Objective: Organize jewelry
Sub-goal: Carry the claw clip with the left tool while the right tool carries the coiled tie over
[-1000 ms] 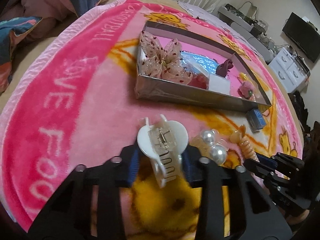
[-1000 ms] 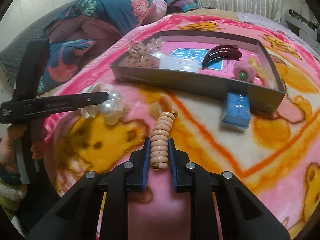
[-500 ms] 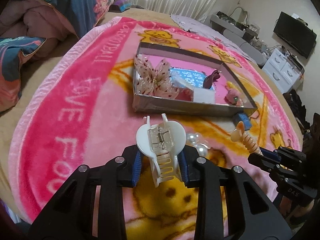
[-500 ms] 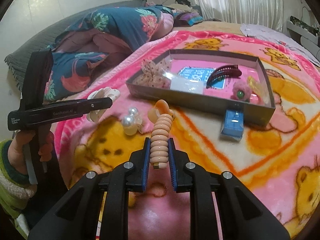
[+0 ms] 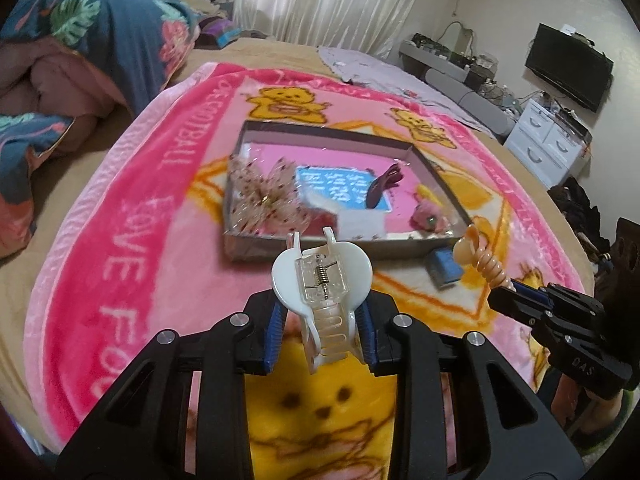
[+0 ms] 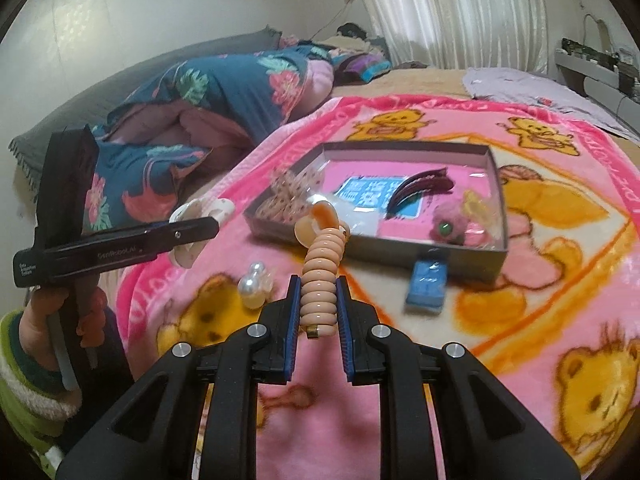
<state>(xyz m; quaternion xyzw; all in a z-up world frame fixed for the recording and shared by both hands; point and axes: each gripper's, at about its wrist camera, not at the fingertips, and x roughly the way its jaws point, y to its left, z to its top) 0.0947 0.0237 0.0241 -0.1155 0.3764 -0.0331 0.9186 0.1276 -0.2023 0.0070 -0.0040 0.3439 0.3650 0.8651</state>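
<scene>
My left gripper (image 5: 320, 332) is shut on a white claw hair clip (image 5: 322, 280) and holds it above the pink blanket, short of the grey tray (image 5: 240, 246). My right gripper (image 6: 319, 312) is shut on a peach ribbed hair clip (image 6: 320, 276), also lifted; it shows at the right in the left wrist view (image 5: 486, 262). The tray (image 6: 460, 254) holds a sheer bow (image 5: 266, 204), a dark red clip (image 6: 420, 186) and a pink fuzzy piece (image 6: 450, 226). A pearl hair piece (image 6: 254, 286) lies on the blanket.
A small blue box (image 6: 428, 286) lies against the tray's near wall. A folded floral quilt (image 6: 200, 96) is piled at the left. A TV (image 5: 568, 66) and white drawers (image 5: 548, 146) stand beyond the bed at the right.
Both grippers have risen from the blanket with their clips and pulled back. The pearl piece stays on the blanket.
</scene>
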